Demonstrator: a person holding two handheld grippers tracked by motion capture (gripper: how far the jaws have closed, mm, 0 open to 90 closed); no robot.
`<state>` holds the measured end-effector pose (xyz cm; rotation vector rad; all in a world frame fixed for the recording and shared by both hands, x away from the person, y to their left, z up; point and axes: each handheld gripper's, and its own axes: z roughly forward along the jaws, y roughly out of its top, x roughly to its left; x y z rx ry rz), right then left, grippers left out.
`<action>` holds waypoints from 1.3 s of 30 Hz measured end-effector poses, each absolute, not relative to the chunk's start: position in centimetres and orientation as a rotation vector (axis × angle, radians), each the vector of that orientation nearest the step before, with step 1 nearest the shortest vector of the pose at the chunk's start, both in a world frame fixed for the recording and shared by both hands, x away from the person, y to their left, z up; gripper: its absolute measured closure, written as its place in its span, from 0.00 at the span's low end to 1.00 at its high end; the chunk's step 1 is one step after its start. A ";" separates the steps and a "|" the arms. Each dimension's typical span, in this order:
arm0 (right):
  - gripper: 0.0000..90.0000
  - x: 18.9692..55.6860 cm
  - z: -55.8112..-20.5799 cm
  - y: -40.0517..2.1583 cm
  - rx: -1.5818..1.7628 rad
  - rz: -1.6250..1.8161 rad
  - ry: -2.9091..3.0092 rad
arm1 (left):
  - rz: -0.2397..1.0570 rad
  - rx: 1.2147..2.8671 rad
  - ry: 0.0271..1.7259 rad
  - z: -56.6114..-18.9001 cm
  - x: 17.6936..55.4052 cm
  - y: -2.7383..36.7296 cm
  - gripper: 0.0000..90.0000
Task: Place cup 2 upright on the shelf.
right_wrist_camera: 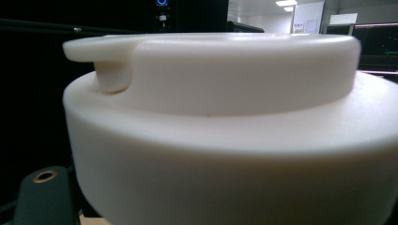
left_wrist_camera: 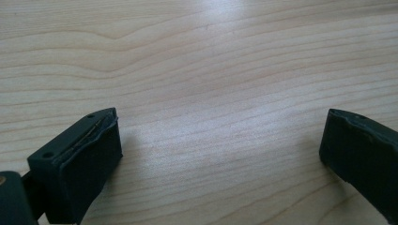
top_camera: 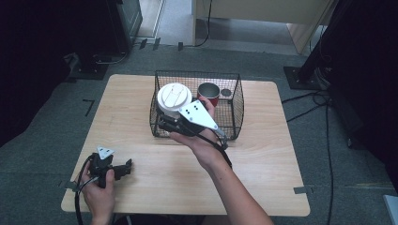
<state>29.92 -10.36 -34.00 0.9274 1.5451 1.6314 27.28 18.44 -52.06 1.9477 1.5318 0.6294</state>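
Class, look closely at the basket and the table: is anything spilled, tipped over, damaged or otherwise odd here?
Nothing stands out. The red cup stands upright inside the wire basket, the white lidded container looks intact, and the table shows no spill.

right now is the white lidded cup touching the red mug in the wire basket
Apart. The high view shows a strip of basket floor between the white lidded cup and the red mug inside the black wire basket.
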 end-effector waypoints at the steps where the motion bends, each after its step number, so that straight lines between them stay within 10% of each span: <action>1: 0.17 30.4 -33.8 -10.3 0.942 1.644 1.540 | 0.630 1.947 1.532 -52.1 27.3 18.4 0.00; 39: 0.17 40.0 -37.5 -9.1 1.034 1.517 1.479 | 0.631 1.949 1.531 -52.1 27.3 18.4 0.00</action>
